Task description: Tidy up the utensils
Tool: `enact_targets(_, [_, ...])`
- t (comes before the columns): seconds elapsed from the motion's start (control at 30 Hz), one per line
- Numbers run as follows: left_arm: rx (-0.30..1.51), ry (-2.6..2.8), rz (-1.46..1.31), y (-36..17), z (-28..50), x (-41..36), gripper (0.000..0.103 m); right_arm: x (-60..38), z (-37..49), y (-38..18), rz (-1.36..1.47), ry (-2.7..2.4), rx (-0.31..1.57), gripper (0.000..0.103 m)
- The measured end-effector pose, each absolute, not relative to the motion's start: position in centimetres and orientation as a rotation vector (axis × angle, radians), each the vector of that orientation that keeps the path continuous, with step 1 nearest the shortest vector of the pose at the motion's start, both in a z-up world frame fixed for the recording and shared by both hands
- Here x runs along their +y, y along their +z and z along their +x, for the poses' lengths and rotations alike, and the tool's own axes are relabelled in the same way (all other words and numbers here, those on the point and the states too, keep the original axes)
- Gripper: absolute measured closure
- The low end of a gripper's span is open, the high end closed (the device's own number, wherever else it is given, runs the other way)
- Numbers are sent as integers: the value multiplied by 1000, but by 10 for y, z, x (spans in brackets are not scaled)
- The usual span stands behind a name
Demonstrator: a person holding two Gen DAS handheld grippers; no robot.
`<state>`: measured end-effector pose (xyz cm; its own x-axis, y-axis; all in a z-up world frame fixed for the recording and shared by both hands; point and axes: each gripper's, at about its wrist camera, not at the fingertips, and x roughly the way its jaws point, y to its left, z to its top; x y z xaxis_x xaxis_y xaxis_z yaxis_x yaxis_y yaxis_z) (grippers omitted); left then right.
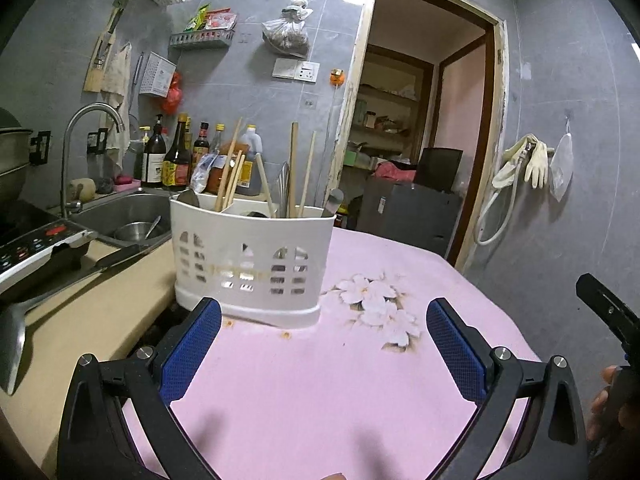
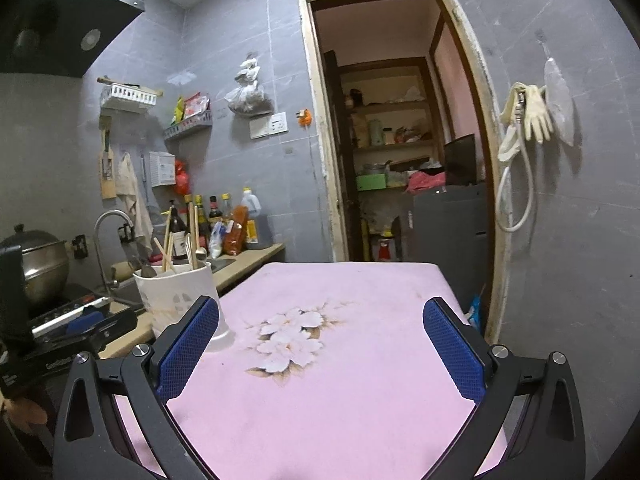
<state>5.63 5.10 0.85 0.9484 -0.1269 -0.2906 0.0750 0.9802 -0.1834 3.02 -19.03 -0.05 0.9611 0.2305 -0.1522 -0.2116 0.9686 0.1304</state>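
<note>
A white perforated utensil holder stands at the left edge of a pink flowered cloth, filled with wooden chopsticks and a few metal utensils. My left gripper hovers open just in front of it, nothing between the blue pads. In the right wrist view the same holder sits to the left behind the left pad, and my right gripper stands wide open over the bare cloth. The left gripper's body shows at the left edge there.
A sink with a steel bowl and a tap lies left of the holder, beside an induction cooker and a ladle. Sauce bottles line the wall. An open doorway lies beyond the table.
</note>
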Motion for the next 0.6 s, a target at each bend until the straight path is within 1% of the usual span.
enact_targets(0.43, [253,-32,-163,-2,38,60,2,-181,18,-13,69,180,152,0])
enact_targets(0.6, [259,-30,-145,-3,35,58,2,-183,16,-17,74,160,148,0])
